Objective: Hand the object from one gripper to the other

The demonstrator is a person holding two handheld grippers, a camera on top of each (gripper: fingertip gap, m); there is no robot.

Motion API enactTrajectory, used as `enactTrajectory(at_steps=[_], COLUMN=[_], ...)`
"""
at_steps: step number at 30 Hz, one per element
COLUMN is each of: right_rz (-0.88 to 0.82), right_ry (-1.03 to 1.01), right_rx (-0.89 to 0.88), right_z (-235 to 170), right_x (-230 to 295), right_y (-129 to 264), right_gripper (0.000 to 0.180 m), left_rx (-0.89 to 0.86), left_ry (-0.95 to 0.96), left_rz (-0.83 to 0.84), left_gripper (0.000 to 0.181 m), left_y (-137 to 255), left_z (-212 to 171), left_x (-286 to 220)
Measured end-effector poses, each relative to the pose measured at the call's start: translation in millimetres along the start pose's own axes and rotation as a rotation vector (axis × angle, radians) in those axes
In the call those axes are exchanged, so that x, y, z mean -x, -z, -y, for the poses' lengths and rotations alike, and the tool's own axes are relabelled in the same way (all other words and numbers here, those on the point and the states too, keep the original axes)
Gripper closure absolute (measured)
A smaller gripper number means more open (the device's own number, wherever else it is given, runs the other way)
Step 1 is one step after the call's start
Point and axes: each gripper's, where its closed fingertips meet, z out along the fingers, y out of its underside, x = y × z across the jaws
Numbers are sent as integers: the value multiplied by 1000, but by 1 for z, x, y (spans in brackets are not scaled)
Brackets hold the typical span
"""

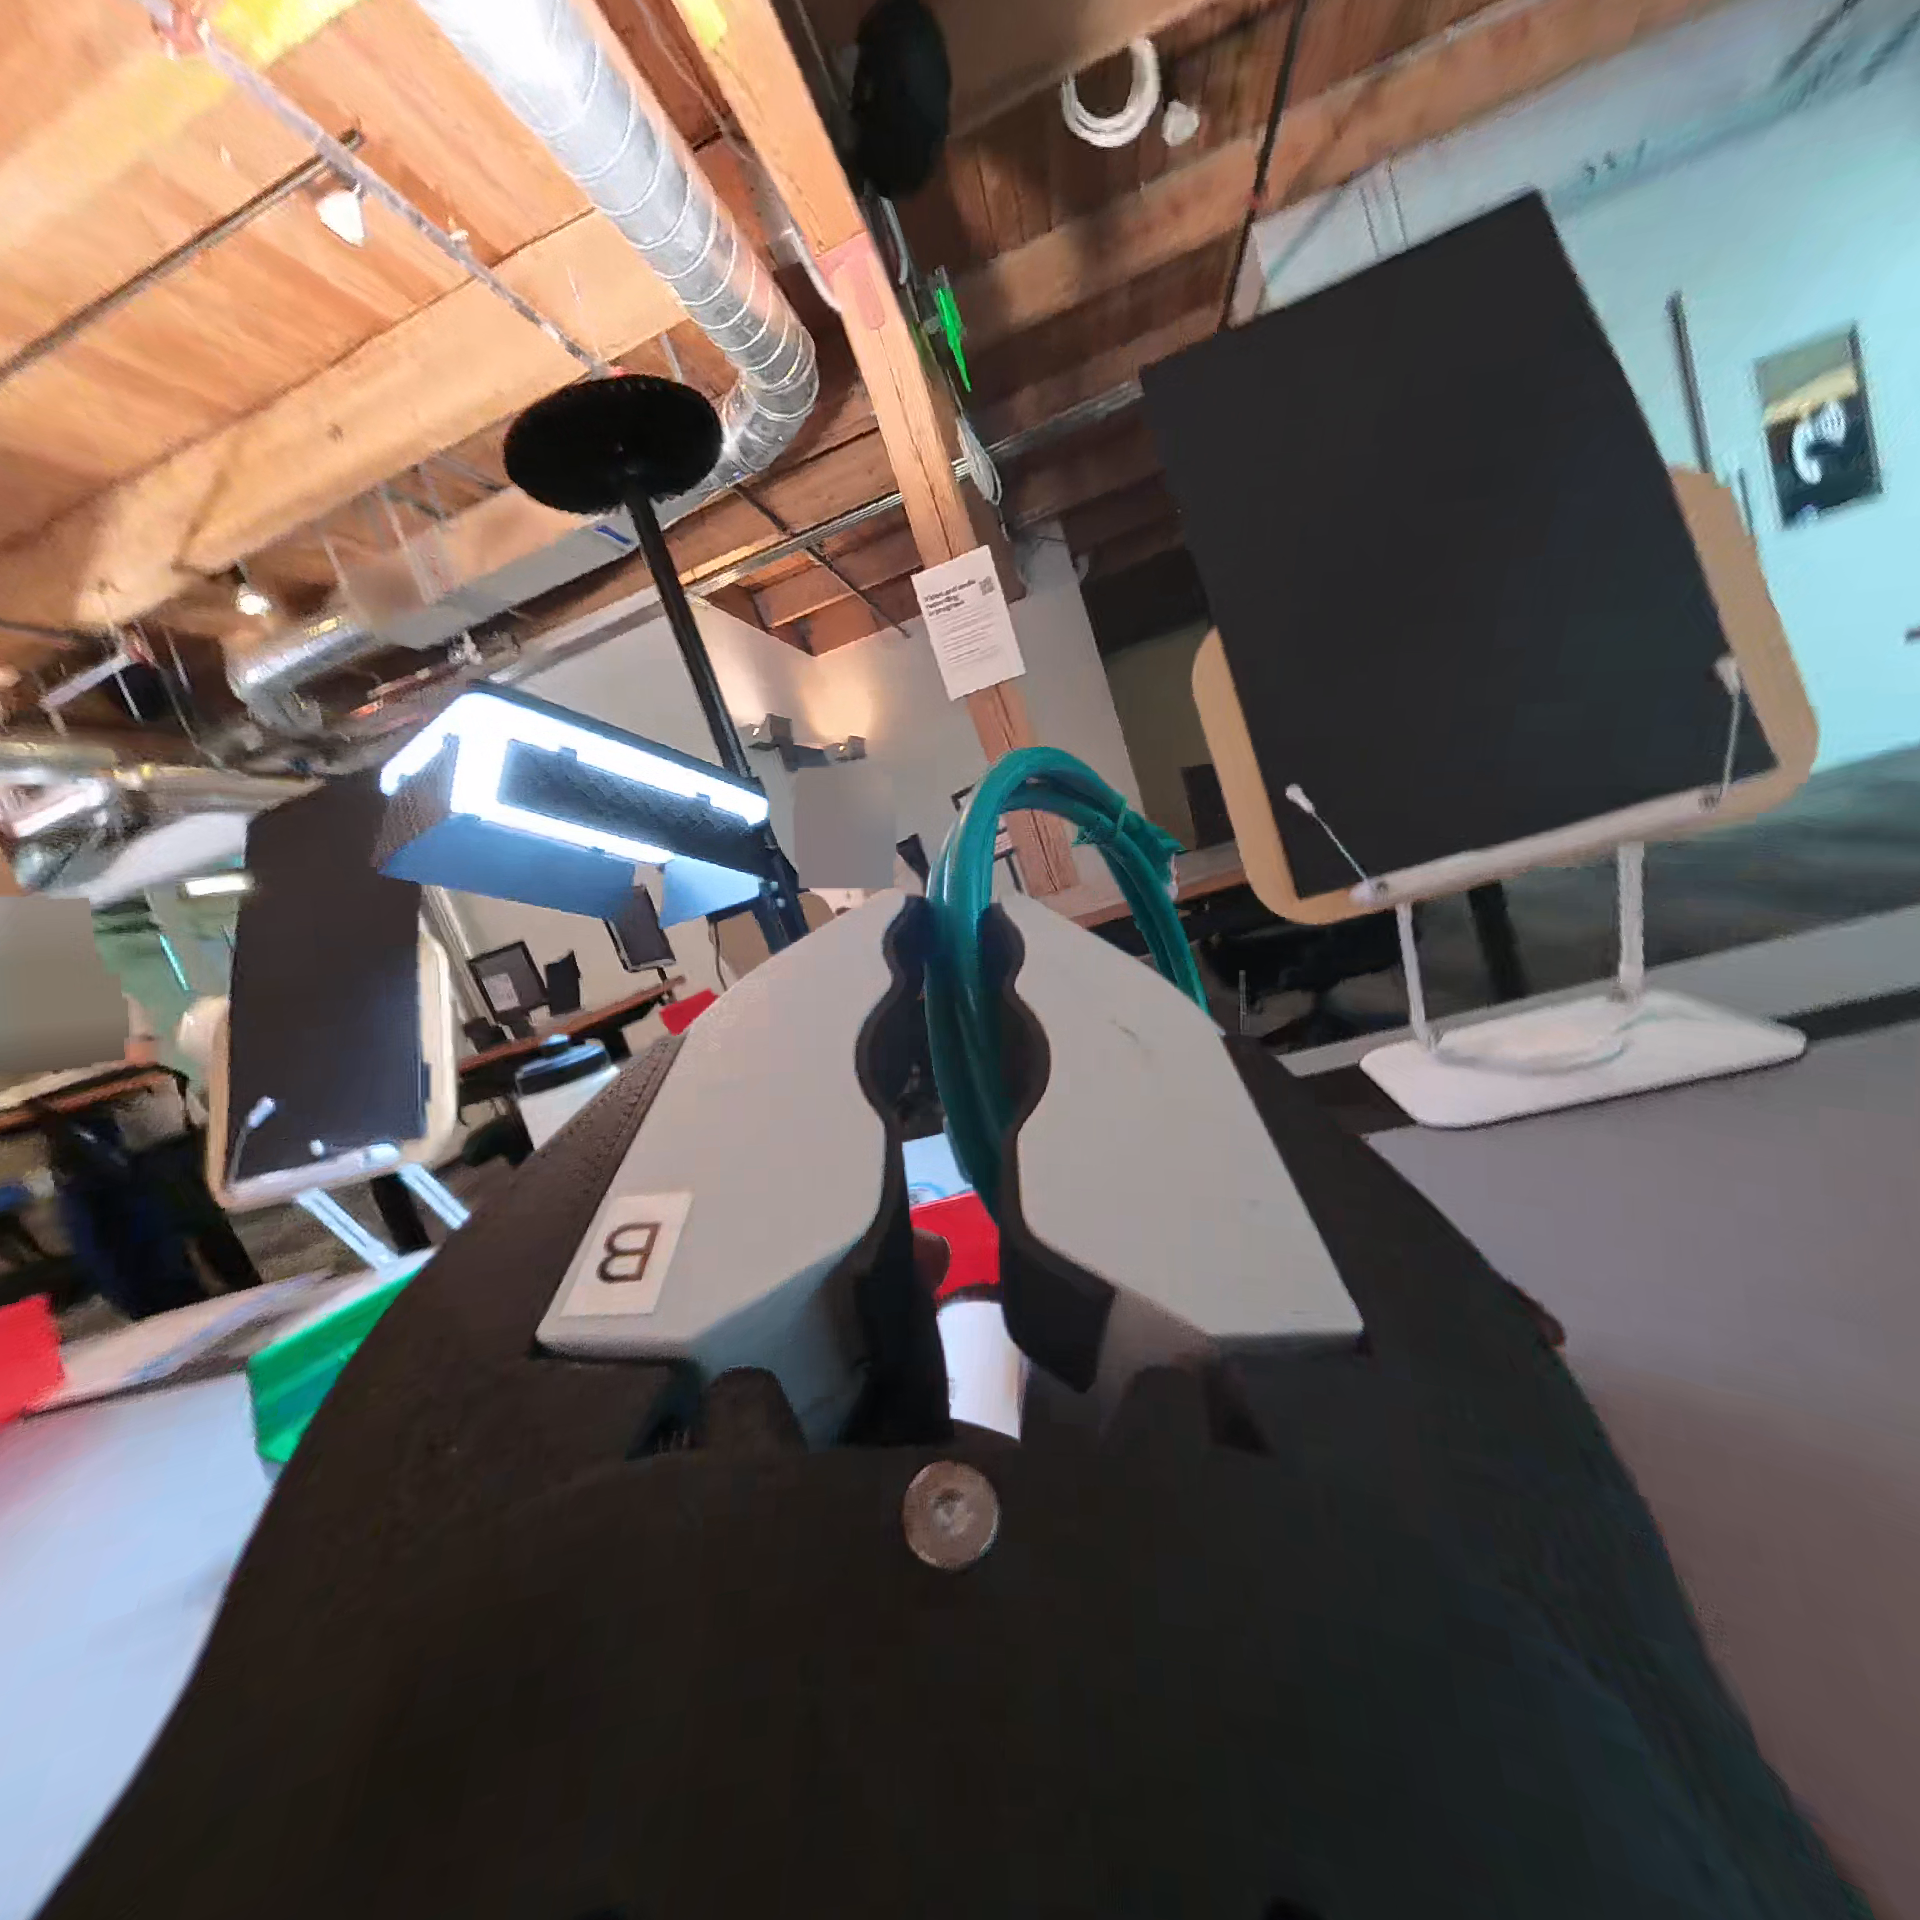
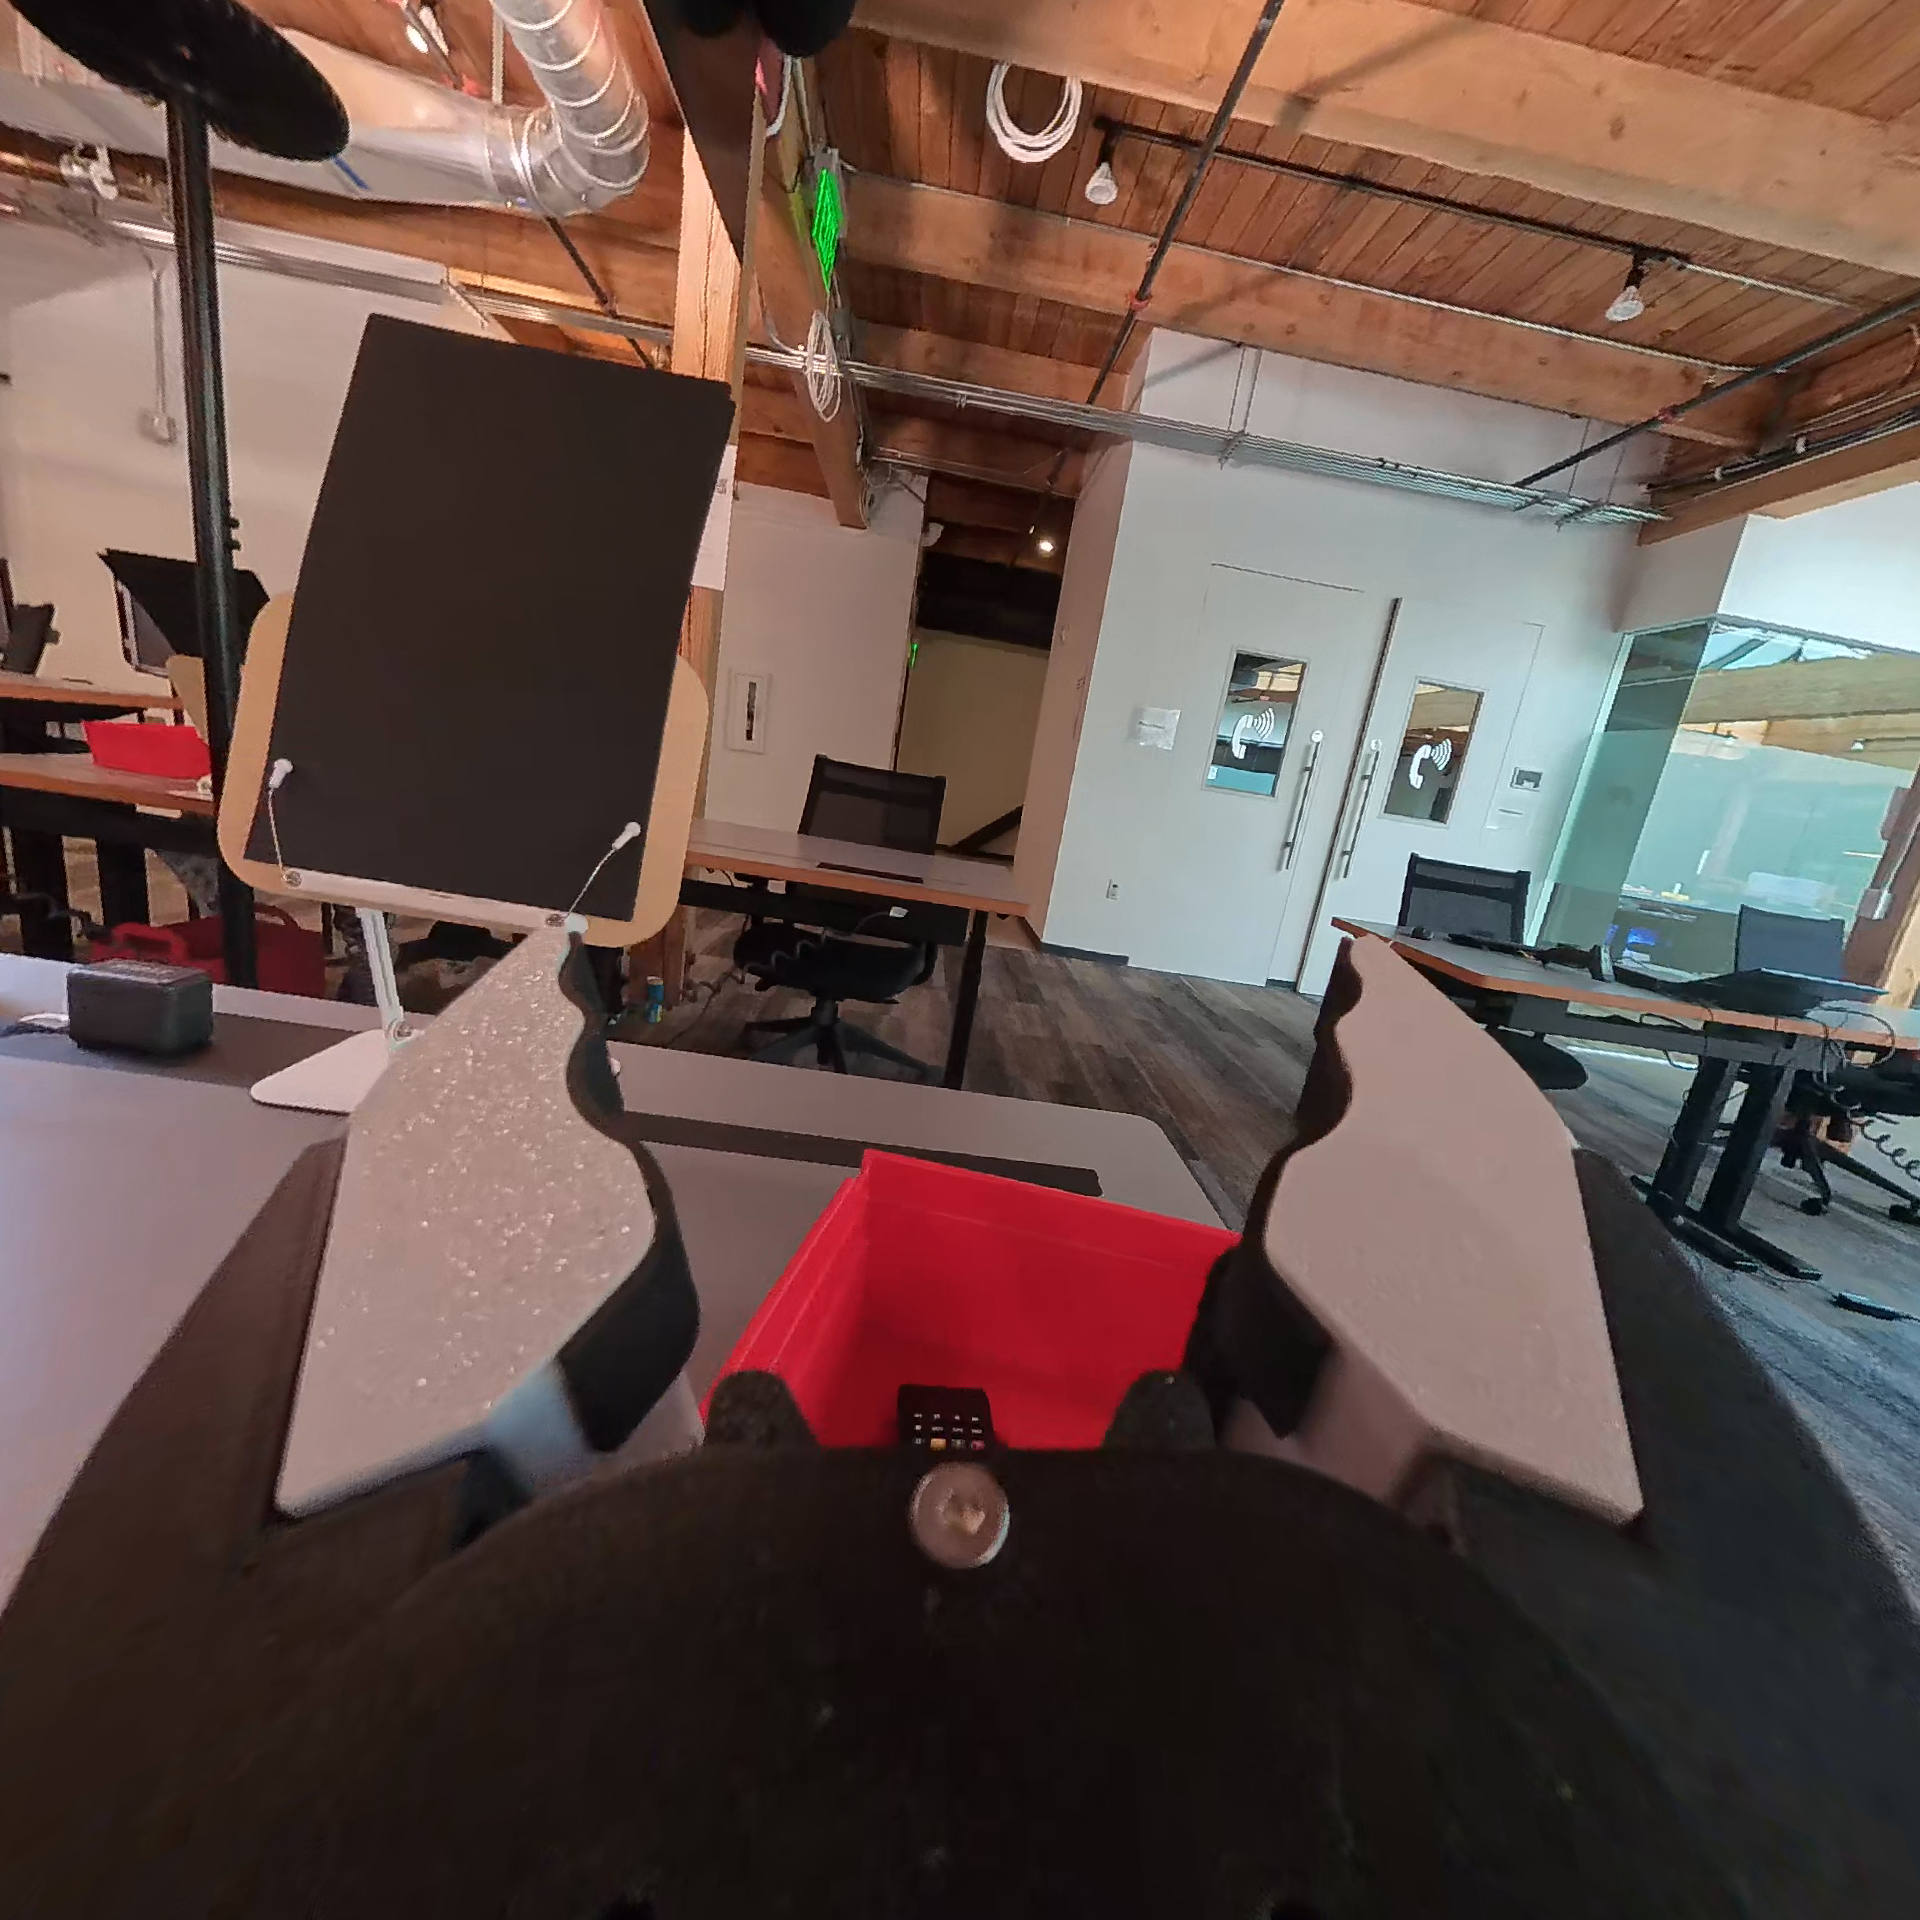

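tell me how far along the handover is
Done: the left claw is shut on the coiled green cable, lifted clear of the grey table. In hand: nothing more; the right claw is open and empty above the red plastic bin. Left: bringing them together, the right claw gripping, the left releasing.

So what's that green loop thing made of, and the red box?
The green loop looks like plastic-jacketed cable: smooth, slightly glossy strands coiled together, clamped in the left gripper. The red box seems hard matte plastic, possibly 3D-printed; fine ridges line its walls.
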Motion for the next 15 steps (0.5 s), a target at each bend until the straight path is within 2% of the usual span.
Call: enactTrajectory(at_steps=[2, 5, 6, 9, 10, 15], right_rz=[8, 20, 24, 27, 26, 45], right_ry=[3, 0, -1, -1, -1, 9], right_rx=[0, -3, -2, 4, 4, 17], right_z=[0, 1, 1, 0, 0, -3], right_x=[3, 5, 6, 7, 8, 13], right_y=[0, 0, 0, -1, -1, -3], right_gripper=[51, 51, 51, 51, 52, 52], left_rx=[2, 31, 63, 142, 161, 142], left_ry=[110, 333, 340, 80, 46, 177], left_rz=[22, -38, -33, 92, 97, 44], left_gripper=[169, 169, 169, 169, 169, 169], left_y=[-4, -9, -10, -7, -5, -4], left_z=[0, -12, -23, -46, -50, -51], left_x=[13, 22, 25, 37, 36, 32])
